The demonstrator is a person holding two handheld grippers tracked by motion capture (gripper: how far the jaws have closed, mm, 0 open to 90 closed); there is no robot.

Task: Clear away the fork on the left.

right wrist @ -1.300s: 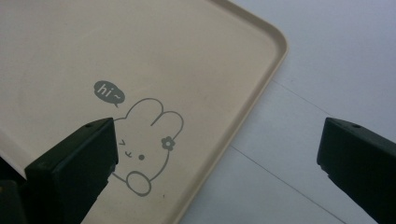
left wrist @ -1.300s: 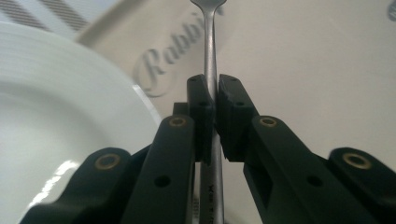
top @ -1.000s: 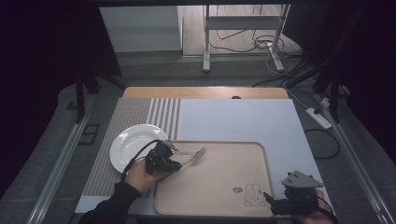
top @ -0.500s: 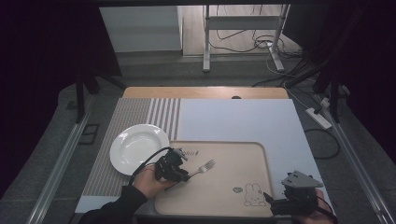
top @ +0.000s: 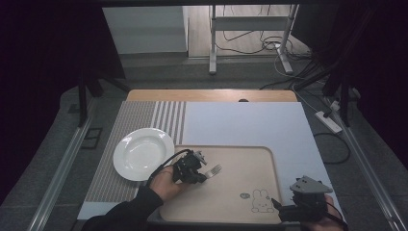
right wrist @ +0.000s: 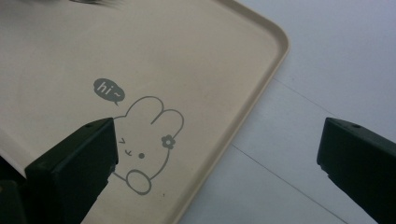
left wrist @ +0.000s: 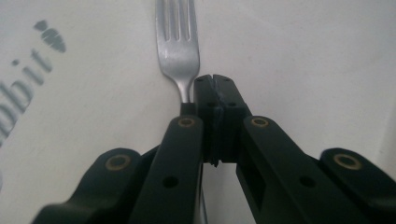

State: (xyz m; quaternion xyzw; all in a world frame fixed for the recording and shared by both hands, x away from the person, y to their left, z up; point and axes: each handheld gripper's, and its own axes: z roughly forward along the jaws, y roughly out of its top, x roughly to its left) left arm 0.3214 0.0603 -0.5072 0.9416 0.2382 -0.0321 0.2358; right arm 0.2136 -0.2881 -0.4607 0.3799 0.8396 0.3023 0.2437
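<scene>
Two jaws of the left gripper point(left wrist: 215, 100) stand pressed together, and the fork point(left wrist: 178, 49) lies just to the left of their tips, its neck touching the left jaw's edge and its tines pointing straight ahead over the tray point(left wrist: 303, 60). From the left gripper view I cannot tell whether the handle is pinched lower down, under the jaws, or merely runs beside them. If the hold is that far off-centre, or no hold at all, the fork could pivot or slide out when the hand lifts or turns, and clatter onto the tray. Farther off, the right gripper point(right wrist: 217, 158) hangs with its jaws spread wide, the tray's corner and printed rabbit point(right wrist: 147, 140) between them, holding nothing. Beyond the fork's tines, leftward, sits the white plate point(top: 143, 153); a swinging fork could strike its rim.
</scene>
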